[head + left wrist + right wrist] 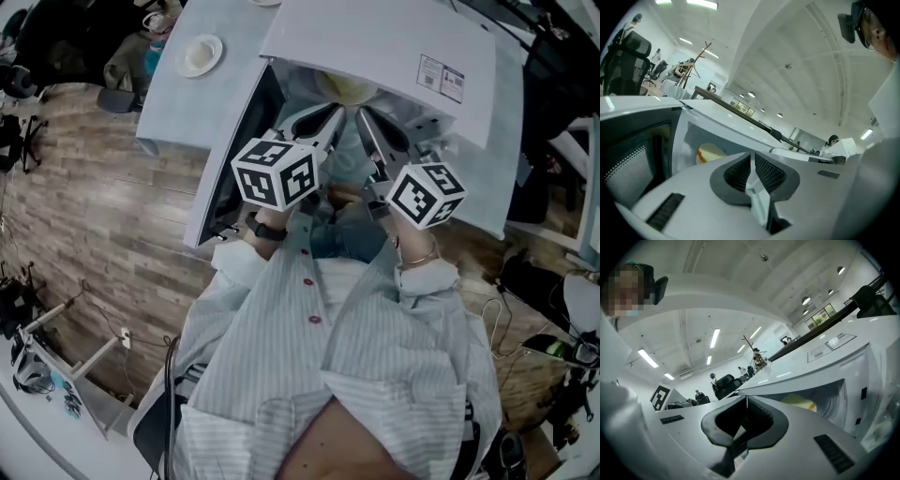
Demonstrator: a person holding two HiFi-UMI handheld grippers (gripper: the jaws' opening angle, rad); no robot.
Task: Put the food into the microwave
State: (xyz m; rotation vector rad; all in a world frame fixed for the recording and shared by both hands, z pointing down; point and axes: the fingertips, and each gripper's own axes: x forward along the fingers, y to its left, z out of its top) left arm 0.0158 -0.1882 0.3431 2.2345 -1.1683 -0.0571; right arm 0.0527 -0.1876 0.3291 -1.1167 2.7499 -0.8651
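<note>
The white microwave (394, 47) stands on the pale table, its door (234, 159) swung open to the left. Inside it lies pale yellow food (347, 89), which also shows in the left gripper view (710, 152) and the right gripper view (801, 402). Both grippers hang side by side just in front of the opening, pointing into it. My left gripper (335, 111) (752, 154) has its jaws together at the tips, nothing between them. My right gripper (361, 114) (746, 398) is shut and empty too. Neither touches the food.
A small white plate (199, 53) with pale food sits on the table (178, 112) left of the microwave. The open door (633, 159) stands close at my left gripper's left. Wooden floor, chairs and cables surround the table.
</note>
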